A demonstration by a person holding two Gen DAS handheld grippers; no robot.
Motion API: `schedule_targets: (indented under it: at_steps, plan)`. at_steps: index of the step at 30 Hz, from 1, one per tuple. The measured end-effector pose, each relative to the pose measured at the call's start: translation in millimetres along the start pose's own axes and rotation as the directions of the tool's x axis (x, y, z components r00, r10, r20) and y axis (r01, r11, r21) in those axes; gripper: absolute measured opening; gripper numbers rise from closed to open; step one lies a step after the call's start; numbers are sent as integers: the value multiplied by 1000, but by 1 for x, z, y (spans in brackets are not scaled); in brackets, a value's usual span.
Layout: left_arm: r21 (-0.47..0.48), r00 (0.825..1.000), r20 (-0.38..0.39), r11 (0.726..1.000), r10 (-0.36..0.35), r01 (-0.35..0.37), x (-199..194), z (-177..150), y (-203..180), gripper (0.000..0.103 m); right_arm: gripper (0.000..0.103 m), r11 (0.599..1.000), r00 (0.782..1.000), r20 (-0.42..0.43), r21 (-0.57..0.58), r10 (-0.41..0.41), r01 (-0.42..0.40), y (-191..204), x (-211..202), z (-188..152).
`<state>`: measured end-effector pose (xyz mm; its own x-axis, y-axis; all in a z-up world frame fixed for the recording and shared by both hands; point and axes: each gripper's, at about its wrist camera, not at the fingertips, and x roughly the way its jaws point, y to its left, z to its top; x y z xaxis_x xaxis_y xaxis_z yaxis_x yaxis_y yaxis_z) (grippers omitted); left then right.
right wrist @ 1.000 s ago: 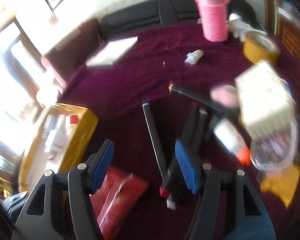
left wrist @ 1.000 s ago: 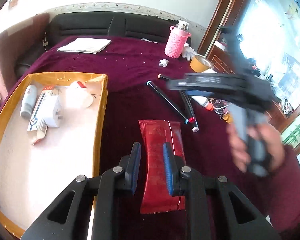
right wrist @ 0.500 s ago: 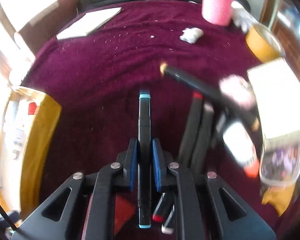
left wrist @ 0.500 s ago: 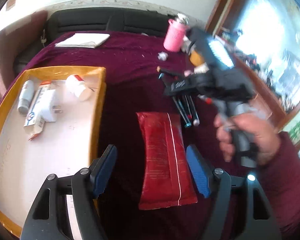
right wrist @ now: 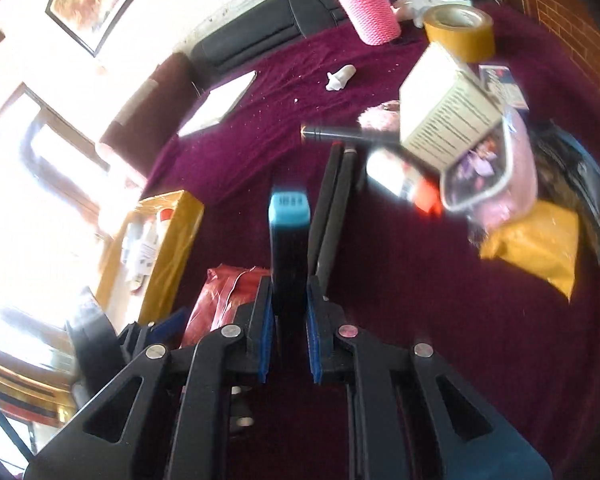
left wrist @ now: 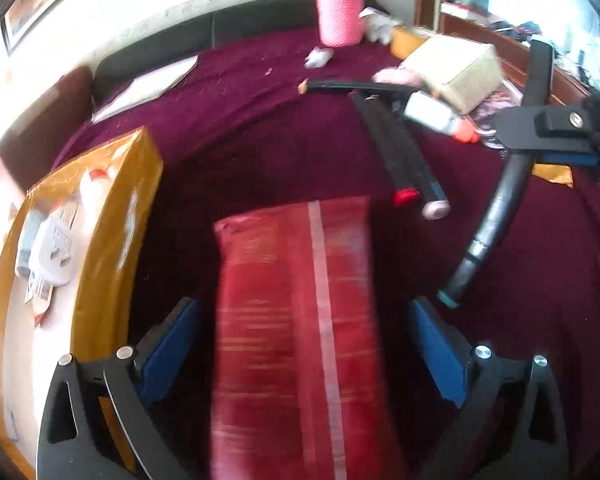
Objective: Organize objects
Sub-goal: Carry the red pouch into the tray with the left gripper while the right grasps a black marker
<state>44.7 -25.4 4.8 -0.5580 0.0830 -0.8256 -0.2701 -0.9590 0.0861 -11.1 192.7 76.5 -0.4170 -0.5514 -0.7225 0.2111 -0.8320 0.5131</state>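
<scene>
Since half a second ago our right gripper (right wrist: 287,320) has lifted the black marker with teal end caps (right wrist: 289,240) off the burgundy cloth (left wrist: 260,120), jaws clenched on its barrel, so the pen now hangs tilted in the air to the right of our left gripper (left wrist: 300,352), which has dropped closer to the flat red foil packet (left wrist: 296,320); its blue pads (left wrist: 436,352) are spread wide on either side of the packet, not yet touching it, so that hand holds nothing. Just left of the packet sits the shallow yellow cardboard tray (left wrist: 100,272), already holding a white plug-like item, a small grey tube and a white bottle with a red cap. Beyond the packet two more dark markers (left wrist: 404,156) lie side by side on the cloth, with a third black pen (left wrist: 352,86) crosswise behind them, next to a white bottle with an orange cap (left wrist: 440,116) and a tan cardboard box (left wrist: 460,68). Farthest off stand a pink knitted bottle sleeve (left wrist: 340,16) and a roll of brown tape (right wrist: 460,32). We judge the sorting under way: a few items trayed, one marker in hand, most things left out
</scene>
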Motion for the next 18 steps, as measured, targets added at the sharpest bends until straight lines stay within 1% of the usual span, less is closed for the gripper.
schedule_targets:
  at_steps: [1, 2, 3, 4, 5, 6, 7, 9, 11, 14, 18]
  plan:
    - [-28, 999, -7, 998, -50, 50, -1, -1, 2, 86, 12, 1000, 1000, 8, 5, 7, -7, -3, -2, -2]
    - [-50, 998, -1, 996, -69, 68, -3, -2, 4, 80, 12, 1000, 1000, 16, 14, 17, -17, -6, -5, -4]
    - [-48, 998, 8, 997, -54, 55, -6, -2, 5, 59, 12, 999, 999, 21, 25, 29, -30, -10, -6, -6]
    - [-42, 998, 16, 997, -66, 66, -8, -3, 6, 49, 12, 998, 999, 28, 36, 40, -41, -13, -8, -8]
    - [-47, 994, 10, 993, -106, 107, -10, -3, 9, 47, 12, 998, 998, 32, 41, 45, -46, -15, -8, -8]
    - [-61, 992, 11, 990, -127, 128, -12, -4, 12, 43, 12, 998, 998, 38, 45, 51, -53, -17, -9, -10]
    - [-71, 990, 15, 987, -142, 143, -14, -6, 14, 41, 12, 997, 997, 43, 48, 59, -61, -18, -12, -13]
    - [-92, 985, 28, 980, -172, 174, -19, -9, 19, 38, 12, 996, 996, 50, 52, 69, -72, -18, -16, -16]
    - [-116, 979, 36, 973, -198, 201, -22, -5, 24, 37, 12, 996, 995, 56, 45, 77, -80, -16, -21, -19]
    - [-145, 971, 86, 961, -224, 234, -40, -7, 36, 36, 12, 997, 995, 67, 21, 79, -80, -7, -28, -21]
    - [-189, 954, 167, 941, -250, 280, -74, -9, 62, 35, 12, 995, 991, 80, -22, 104, -102, 13, -41, -23]
